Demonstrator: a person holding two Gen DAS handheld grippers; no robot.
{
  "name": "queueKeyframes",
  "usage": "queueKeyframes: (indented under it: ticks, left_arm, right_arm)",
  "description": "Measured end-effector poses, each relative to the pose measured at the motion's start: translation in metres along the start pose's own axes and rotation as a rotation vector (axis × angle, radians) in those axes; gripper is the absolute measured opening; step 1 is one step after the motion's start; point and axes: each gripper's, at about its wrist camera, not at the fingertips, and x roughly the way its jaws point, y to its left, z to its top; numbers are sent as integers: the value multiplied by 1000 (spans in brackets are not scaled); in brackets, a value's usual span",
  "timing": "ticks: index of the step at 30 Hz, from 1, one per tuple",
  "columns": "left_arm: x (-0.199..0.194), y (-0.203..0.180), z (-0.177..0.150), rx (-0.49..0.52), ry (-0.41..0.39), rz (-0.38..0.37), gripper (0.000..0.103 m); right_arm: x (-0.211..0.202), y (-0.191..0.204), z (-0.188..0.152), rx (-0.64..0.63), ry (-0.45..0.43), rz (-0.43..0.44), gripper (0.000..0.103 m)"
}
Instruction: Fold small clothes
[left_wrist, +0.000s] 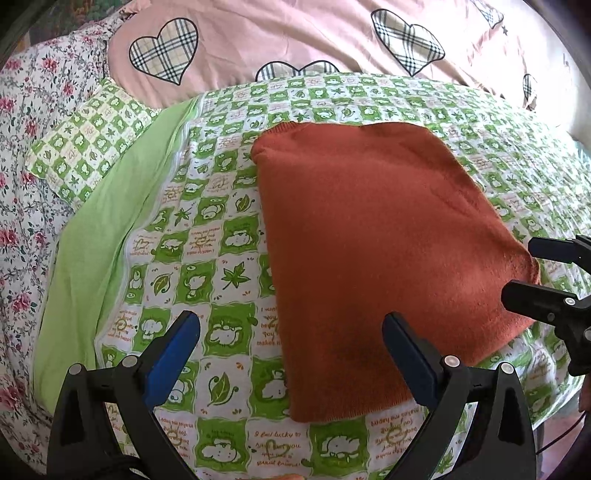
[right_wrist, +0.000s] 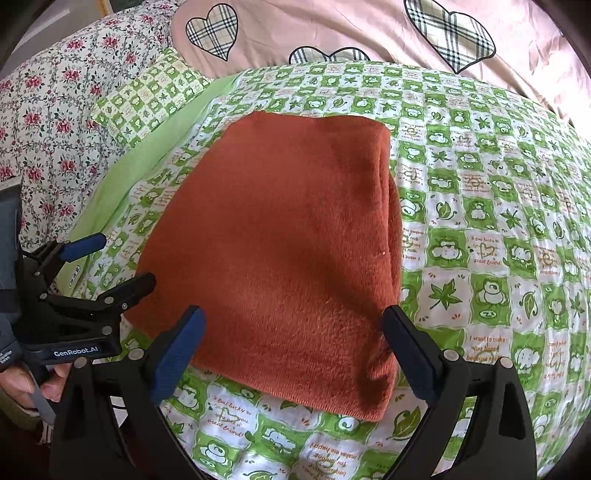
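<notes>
Both pictures are bright with soft daylight. The pink quilt (left_wrist: 314, 40) at the top looks pale and washed out. A soft dark shadow lies on the near part of the orange-brown folded cloth (right_wrist: 280, 240). The round lens bends everything, and the corners go black. The middle looks sharp.

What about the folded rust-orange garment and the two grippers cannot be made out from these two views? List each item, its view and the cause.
- Garment type: the folded rust-orange garment shows only plain outer fabric in both views; folding hides its features.
- Layers inside: right wrist view shows only stacked edges.
- Right gripper: cut off by the left wrist view's right edge.
- Left gripper: its handle is hidden behind the hand in the right wrist view.
</notes>
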Motion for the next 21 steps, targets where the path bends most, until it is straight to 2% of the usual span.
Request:
queueKeyframes:
  ticks: [21]
  left_arm:
    - [8,1,9,-10,5,-7,99]
  right_arm:
    - [6,1,11,0,-1,19,96]
